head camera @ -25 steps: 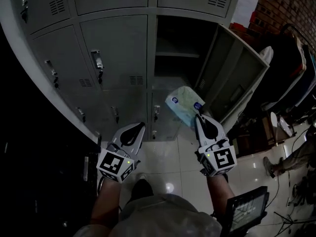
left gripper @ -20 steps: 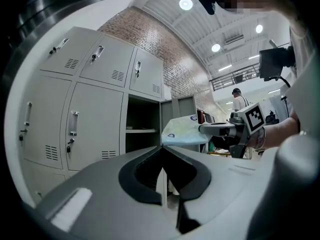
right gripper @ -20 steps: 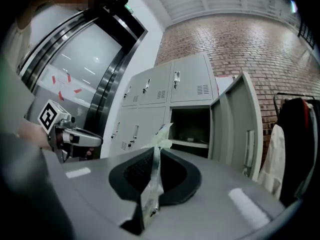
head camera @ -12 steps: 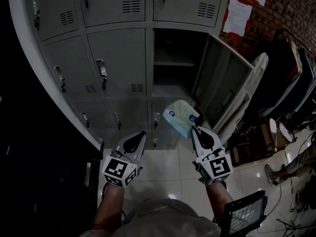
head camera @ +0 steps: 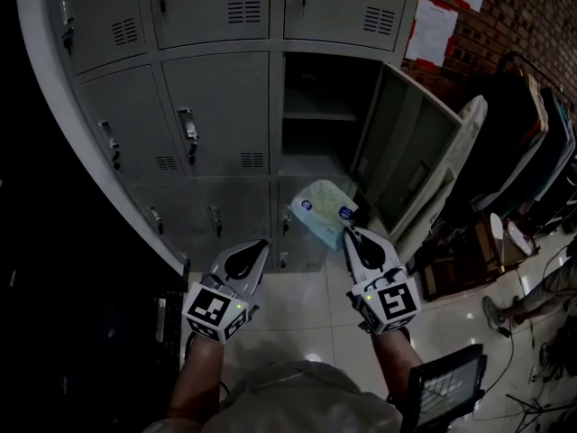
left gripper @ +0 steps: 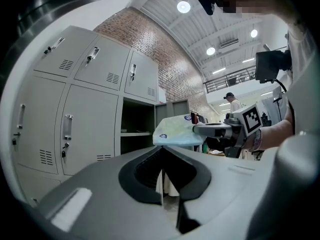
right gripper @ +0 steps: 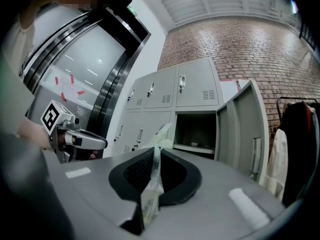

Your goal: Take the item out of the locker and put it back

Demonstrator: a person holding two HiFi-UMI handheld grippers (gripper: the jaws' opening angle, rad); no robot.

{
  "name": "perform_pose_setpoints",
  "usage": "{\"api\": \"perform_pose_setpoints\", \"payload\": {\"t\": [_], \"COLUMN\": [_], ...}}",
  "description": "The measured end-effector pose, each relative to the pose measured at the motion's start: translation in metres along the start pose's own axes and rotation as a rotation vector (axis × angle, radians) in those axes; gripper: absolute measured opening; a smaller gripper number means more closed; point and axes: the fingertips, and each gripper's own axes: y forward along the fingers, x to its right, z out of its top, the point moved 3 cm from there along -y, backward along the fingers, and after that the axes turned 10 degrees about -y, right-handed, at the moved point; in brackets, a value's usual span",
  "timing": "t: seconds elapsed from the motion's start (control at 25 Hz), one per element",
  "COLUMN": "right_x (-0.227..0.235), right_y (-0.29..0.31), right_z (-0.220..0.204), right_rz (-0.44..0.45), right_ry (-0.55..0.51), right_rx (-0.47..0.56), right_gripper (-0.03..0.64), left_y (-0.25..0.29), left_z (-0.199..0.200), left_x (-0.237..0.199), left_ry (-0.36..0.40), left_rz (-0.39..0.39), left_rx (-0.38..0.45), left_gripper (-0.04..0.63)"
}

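Observation:
A pale green plastic packet (head camera: 323, 209) with blue labels hangs in the air in front of the open locker (head camera: 315, 115). My right gripper (head camera: 354, 235) is shut on the packet's near edge; in the right gripper view the thin packet (right gripper: 152, 184) is pinched between the jaws. The left gripper view shows the same packet (left gripper: 173, 132) held out by the other gripper. My left gripper (head camera: 256, 245) is shut and holds nothing, low at the left, near the lower lockers. The locker's door (head camera: 407, 156) stands swung out to the right.
Shut grey locker doors (head camera: 216, 106) with handles fill the left and top. A shelf (head camera: 317, 115) crosses the open compartment. Dark bags and clothes (head camera: 527, 142) hang at the right. A person's leg (head camera: 532, 296) and a tablet (head camera: 444, 388) show lower right on the glossy tiled floor.
The packet and my right gripper have drifted slightly left and down in the head view. The view itself has tilted, so the lockers sit lower. The left gripper has barely moved.

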Motion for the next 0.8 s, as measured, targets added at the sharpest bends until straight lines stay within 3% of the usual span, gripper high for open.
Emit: {"api": "perform_pose_setpoints", "payload": {"t": [0.12, 0.48, 0.8], "right_x": [-0.007, -0.025, 0.002], "right_y": [0.011, 0.044, 0.081], "right_z": [0.002, -0.003, -0.019], "right_rz": [-0.001, 0.003, -0.031], "right_ry": [-0.003, -0.009, 0.019], "right_rx": [-0.008, -0.036, -0.032], "right_gripper": [0.002, 0.002, 0.002], "left_y": [-0.003, -0.017, 0.016], "left_z": [0.002, 0.007, -0.004], "left_x": [-0.01, -0.05, -0.079], "left_ry": [0.025, -0.002, -0.003], "left_rz": [-0.001, -0.004, -0.007], "left_rx": [-0.012, -0.008, -0.027], "left_gripper": [0.005, 0.005, 0.005]}}
